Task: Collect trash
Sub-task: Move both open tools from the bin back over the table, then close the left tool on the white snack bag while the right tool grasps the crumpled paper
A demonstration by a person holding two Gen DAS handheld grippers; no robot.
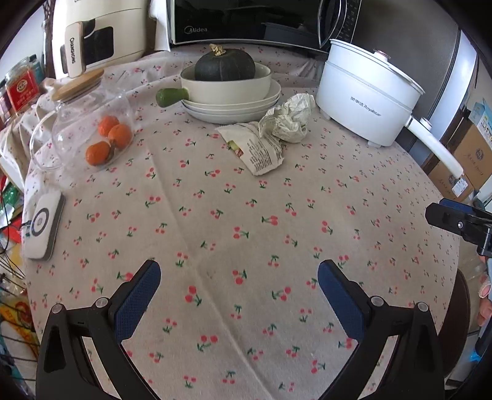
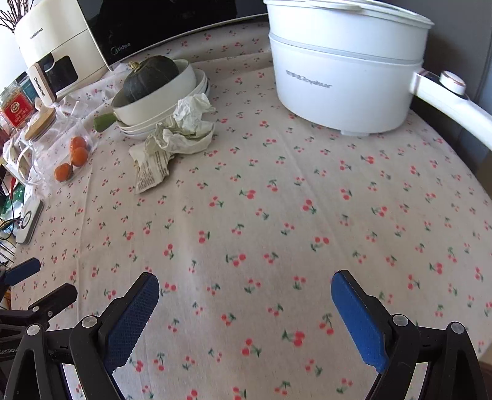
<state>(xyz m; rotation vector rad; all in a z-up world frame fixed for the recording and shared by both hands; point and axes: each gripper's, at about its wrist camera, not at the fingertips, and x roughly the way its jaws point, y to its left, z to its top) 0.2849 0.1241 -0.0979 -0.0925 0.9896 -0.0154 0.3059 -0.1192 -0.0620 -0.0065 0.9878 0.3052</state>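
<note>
A crumpled white paper ball (image 1: 290, 118) lies on the cherry-print tablecloth (image 1: 233, 221) by the stacked plates, touching a flattened printed wrapper (image 1: 256, 147) in front of it. Both show in the right wrist view: the paper ball (image 2: 190, 127) and the wrapper (image 2: 152, 169). My left gripper (image 1: 239, 274) is open and empty above the near part of the table, well short of the trash. My right gripper (image 2: 245, 281) is open and empty, also well short. The right gripper's fingers (image 1: 458, 221) show at the right edge of the left wrist view.
A white electric pot (image 1: 366, 92) with a long handle stands at the right. A bowl holding a dark squash (image 1: 226, 66) sits on plates (image 1: 233, 107). A glass jar with oranges (image 1: 92, 126), a white device (image 1: 43, 226), a microwave (image 1: 246, 21) and an air fryer (image 1: 98, 34) ring the table.
</note>
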